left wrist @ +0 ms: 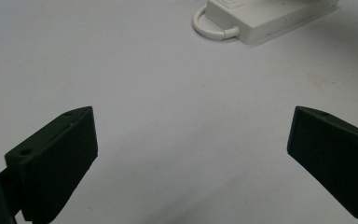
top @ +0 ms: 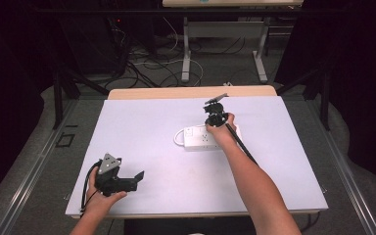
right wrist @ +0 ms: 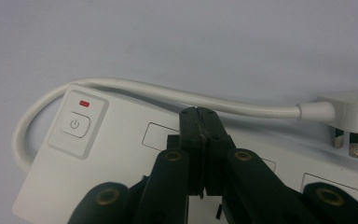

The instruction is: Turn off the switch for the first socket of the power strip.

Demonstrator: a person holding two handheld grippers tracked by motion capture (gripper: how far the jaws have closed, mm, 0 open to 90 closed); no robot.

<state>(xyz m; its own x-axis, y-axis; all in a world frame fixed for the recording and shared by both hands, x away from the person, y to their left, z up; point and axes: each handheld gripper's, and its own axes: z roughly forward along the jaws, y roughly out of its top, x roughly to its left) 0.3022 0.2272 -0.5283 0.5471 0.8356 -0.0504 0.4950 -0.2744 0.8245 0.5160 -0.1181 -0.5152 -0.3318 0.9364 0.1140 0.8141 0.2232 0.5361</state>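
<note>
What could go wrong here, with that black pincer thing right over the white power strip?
1. The right gripper has its jaws shut together just above the power strip, beside the power button; a small slip could press the wrong spot or miss it.
2. A hard push might slide the strip across the table.
3. The loose cord could snag.

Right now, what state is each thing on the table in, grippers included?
Power strip: flat on the table, cord looped round its switch end.
Switch: small red mark above it; on or off cannot be told.
Plug: unplugged, lying beside the strip, prongs bare.
Left gripper: open, nothing between the jaws.
Right gripper: shut, empty, tips over the strip.
</note>
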